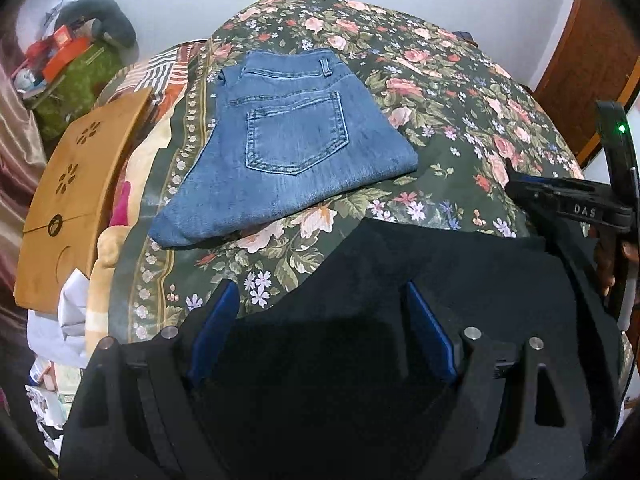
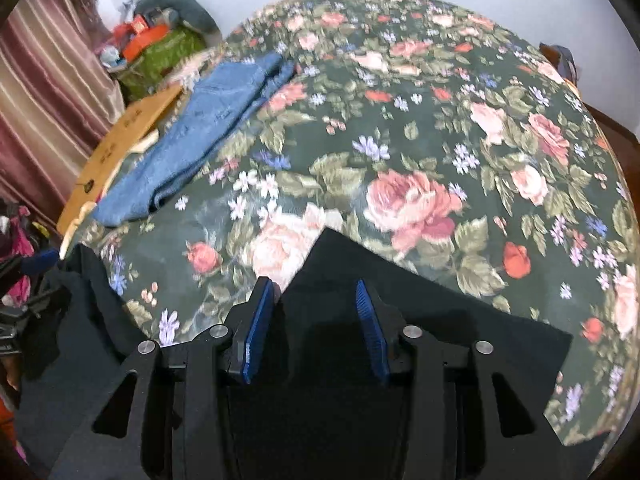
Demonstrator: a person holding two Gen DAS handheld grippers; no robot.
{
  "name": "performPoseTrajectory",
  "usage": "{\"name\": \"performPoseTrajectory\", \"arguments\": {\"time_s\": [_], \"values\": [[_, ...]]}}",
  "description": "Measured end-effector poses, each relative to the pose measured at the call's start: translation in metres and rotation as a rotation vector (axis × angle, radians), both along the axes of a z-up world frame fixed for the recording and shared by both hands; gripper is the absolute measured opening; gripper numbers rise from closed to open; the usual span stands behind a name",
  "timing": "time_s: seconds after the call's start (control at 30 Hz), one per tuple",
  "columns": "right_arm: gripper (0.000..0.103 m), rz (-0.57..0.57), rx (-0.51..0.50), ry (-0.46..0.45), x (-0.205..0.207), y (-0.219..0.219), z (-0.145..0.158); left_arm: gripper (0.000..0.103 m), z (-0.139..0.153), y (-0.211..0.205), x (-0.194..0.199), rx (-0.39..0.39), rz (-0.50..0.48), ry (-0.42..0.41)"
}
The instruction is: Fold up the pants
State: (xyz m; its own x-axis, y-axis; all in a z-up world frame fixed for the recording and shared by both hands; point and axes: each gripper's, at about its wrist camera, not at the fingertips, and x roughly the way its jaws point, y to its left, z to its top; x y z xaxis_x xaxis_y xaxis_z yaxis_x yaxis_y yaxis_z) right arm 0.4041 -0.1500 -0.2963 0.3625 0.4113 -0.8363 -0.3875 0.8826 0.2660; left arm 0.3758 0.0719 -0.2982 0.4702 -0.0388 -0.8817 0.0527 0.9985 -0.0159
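Observation:
Black pants lie on the floral bedspread right in front of both grippers; they also show in the right wrist view. My left gripper is open, its blue pads on either side of the black cloth without closing on it. My right gripper is open over a corner of the black pants. The right gripper's body shows at the right edge of the left wrist view. A folded pair of blue jeans lies further back on the bed, and it also shows in the right wrist view.
A wooden board with flower cut-outs leans at the bed's left side. Behind it stands a cluttered pile with a green bag and orange boxes. A striped curtain hangs at the left. A wooden door is at the right.

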Motion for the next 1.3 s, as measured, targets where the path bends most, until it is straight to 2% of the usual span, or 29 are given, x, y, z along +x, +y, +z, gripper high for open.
{"name": "performPoseTrajectory", "arguments": {"time_s": [0.1,0.13,0.27,0.47,0.67,0.83,0.97,1.2,1.3], "values": [[0.024,-0.002,0.009,-0.008,-0.004,-0.003,0.001,0.084,0.000,-0.002,0.000,0.008,-0.003,-0.002],[0.012,-0.005,-0.001,-0.012,-0.003,-0.002,0.001,0.084,0.000,-0.002,0.000,0.012,-0.001,-0.003],[0.007,-0.013,-0.029,-0.033,-0.008,-0.003,0.008,0.084,0.008,-0.005,-0.005,0.023,0.005,-0.002],[0.005,-0.039,0.017,-0.101,-0.023,-0.025,0.051,0.084,0.032,-0.010,-0.023,0.043,0.002,-0.037],[0.005,-0.088,-0.022,-0.215,-0.068,-0.079,0.110,0.084,0.054,-0.019,-0.042,0.023,0.001,-0.061],[0.005,-0.178,-0.042,-0.247,-0.115,-0.133,0.132,0.085,0.066,-0.032,-0.058,0.026,-0.015,-0.079],[0.005,-0.268,-0.047,-0.209,-0.154,-0.174,0.119,0.087,0.071,-0.041,-0.072,0.027,-0.029,-0.085],[0.005,-0.382,-0.044,-0.026,-0.215,-0.217,0.043,0.088,0.067,-0.049,-0.086,0.023,-0.032,-0.071],[0.007,-0.395,-0.053,0.012,-0.228,-0.220,0.027,0.088,0.063,-0.049,-0.088,0.015,-0.022,-0.058]]}}
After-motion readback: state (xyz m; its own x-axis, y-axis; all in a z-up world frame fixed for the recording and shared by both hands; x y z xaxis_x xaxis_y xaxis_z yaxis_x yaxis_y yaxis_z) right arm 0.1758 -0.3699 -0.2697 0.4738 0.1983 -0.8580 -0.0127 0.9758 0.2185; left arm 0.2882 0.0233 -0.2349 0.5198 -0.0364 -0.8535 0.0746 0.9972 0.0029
